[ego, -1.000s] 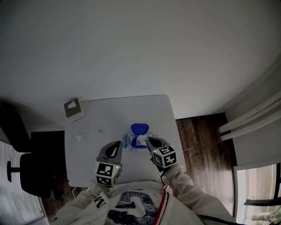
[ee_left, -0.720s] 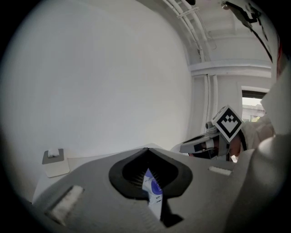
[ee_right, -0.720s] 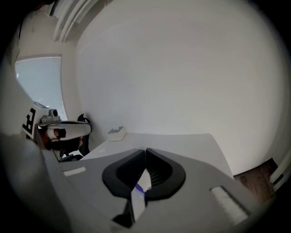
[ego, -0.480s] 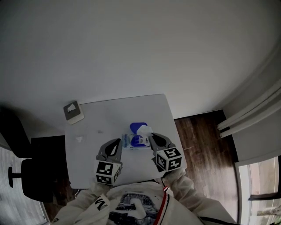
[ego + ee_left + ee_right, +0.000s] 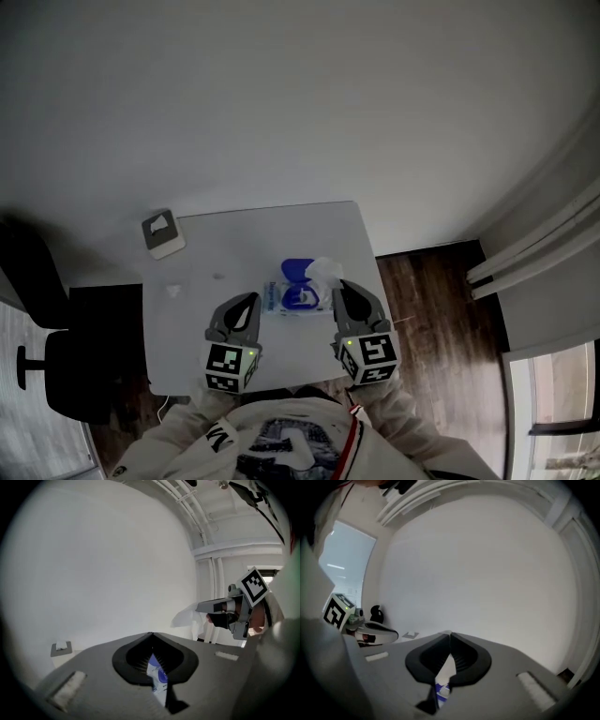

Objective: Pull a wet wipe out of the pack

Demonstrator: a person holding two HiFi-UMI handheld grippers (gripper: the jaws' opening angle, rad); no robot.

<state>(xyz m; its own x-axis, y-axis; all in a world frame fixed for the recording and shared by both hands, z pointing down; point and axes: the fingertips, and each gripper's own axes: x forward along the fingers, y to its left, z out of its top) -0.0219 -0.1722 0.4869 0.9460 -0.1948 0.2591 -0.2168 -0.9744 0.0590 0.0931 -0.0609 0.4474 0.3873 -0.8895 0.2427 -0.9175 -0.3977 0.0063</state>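
Left claw closed, right claw closed, higher

1. We read one big white letter on the person's top, at the head view's lower edge: an M or a W, we cannot tell which.
2. The graphic on the chest of that top is blurred, and we make out no words in it.
3. The cube on the left gripper and the cube on the right gripper carry black-and-white square code markers, patterns only.
4. The pack has blue print, too small for us to read in any view.
5. The box at the table's far left corner shows a white mark we cannot read.
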